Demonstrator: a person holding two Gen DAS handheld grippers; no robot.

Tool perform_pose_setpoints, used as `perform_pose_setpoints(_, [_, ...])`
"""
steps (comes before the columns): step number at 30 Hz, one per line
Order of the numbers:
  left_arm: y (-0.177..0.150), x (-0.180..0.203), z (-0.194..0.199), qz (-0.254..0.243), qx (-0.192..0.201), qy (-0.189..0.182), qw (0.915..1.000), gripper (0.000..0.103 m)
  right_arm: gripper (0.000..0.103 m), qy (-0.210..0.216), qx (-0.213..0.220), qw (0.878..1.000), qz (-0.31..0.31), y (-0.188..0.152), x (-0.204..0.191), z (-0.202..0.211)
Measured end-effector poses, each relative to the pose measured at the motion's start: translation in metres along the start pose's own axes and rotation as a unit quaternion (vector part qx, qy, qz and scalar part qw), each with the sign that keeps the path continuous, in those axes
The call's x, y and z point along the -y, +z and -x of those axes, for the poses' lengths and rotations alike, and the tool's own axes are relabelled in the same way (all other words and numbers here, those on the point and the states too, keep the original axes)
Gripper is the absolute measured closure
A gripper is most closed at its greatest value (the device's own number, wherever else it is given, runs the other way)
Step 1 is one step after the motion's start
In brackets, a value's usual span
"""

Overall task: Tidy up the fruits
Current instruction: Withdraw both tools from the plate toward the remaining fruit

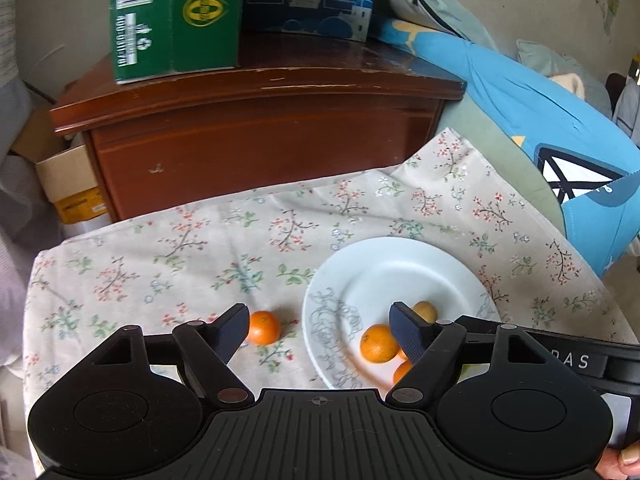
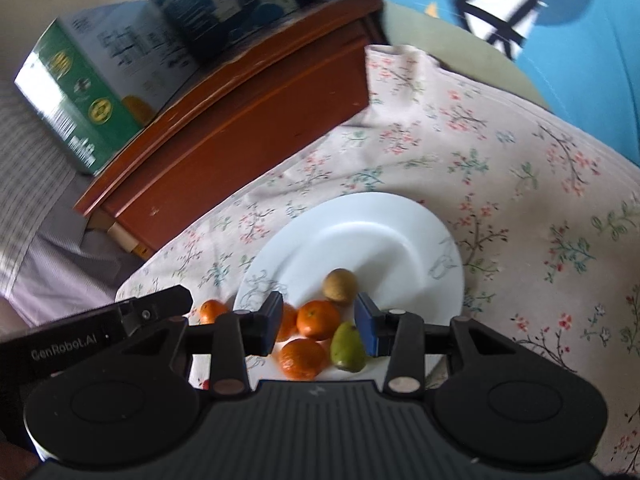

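your left gripper (image 1: pixel 318 326) hangs with its fingers spread wide and nothing between them, low over the floral tablecloth (image 1: pixel 180 256). one mandarin (image 1: pixel 263 327) lies alone on the cloth, just beside your left fingertip and just off the rim of the white plate (image 1: pixel 400 264). on the plate's near side you see another mandarin (image 1: pixel 378 343) and a brown kiwi (image 1: pixel 426 310), partly hidden behind the right finger.

your right gripper (image 2: pixel 318 322) is also released, fingers apart over the near edge of the plate (image 2: pixel 380 232). between and below them sit a kiwi (image 2: pixel 340 286), a green pear (image 2: pixel 347 347) close against the blue pad, and three mandarins (image 2: pixel 318 319) bunched together. the loose mandarin (image 2: pixel 212 311) shows left of the plate, on the cloth. a wooden nightstand (image 1: pixel 256 136) with a green box (image 1: pixel 176 20) stands beyond.
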State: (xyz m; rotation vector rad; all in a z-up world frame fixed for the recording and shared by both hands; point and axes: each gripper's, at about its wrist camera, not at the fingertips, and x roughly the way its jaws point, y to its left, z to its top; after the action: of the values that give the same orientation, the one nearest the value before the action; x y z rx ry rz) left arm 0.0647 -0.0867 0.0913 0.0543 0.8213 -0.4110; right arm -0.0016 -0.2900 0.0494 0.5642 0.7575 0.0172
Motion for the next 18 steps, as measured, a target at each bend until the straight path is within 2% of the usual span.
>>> perform_pose_setpoints(8, [-0.019, -0.024, 0.015, 0.039, -0.008, 0.023, 0.9989, 0.025, 0.061, 0.023, -0.011, 0.997, 0.067, -0.013, -0.025, -0.003])
perform_pose_setpoints(18, [-0.043, -0.04, 0.023, 0.068, -0.023, 0.045, 0.9964, 0.025, 0.061, 0.043, -0.041, 0.992, 0.107, -0.032, -0.042, -0.01])
